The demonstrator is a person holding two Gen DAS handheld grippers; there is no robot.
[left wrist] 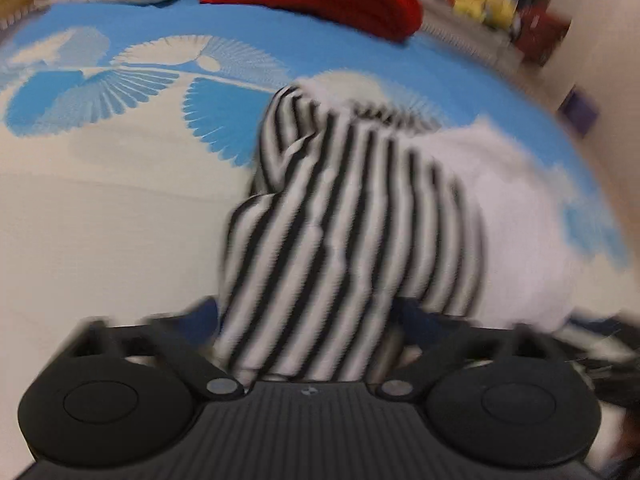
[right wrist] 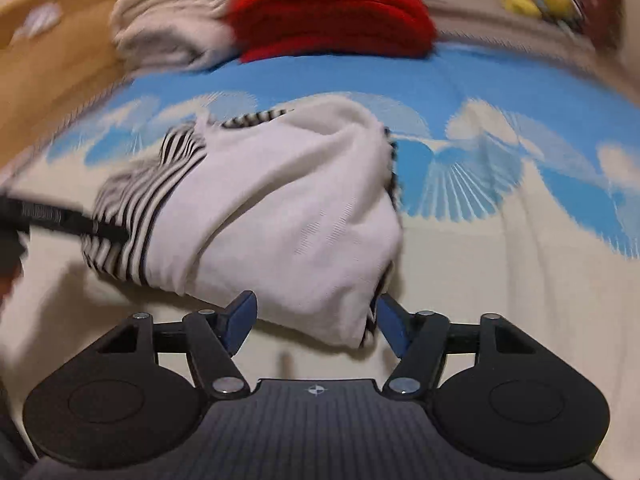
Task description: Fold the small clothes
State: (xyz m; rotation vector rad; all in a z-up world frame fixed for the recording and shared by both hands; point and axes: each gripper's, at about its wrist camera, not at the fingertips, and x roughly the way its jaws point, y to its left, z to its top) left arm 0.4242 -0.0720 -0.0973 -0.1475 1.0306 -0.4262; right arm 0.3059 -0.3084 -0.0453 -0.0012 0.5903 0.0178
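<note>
Small striped-and-white garment (right wrist: 276,216) lying bunched on the blue-and-cream bedspread (right wrist: 500,288), near the front edge, white panel doubled loosely over the striped sleeve side; roughly gathered, not yet squared, so judged mid-fold with flattening and at least one more fold left. Right gripper (right wrist: 316,320) spread about halfway, blue pads either side of the near white hem, not pressing on it, nothing held. Left gripper (left wrist: 310,320) blurred, jaws set wide with the striped cloth between them and draping over the body; whether the pads press cannot be told. Further back, folded red item (right wrist: 332,12) and cream folded item (right wrist: 172,28) stacked at the far edge, apparently finished; wooden board (right wrist: 52,60) to their left.
</note>
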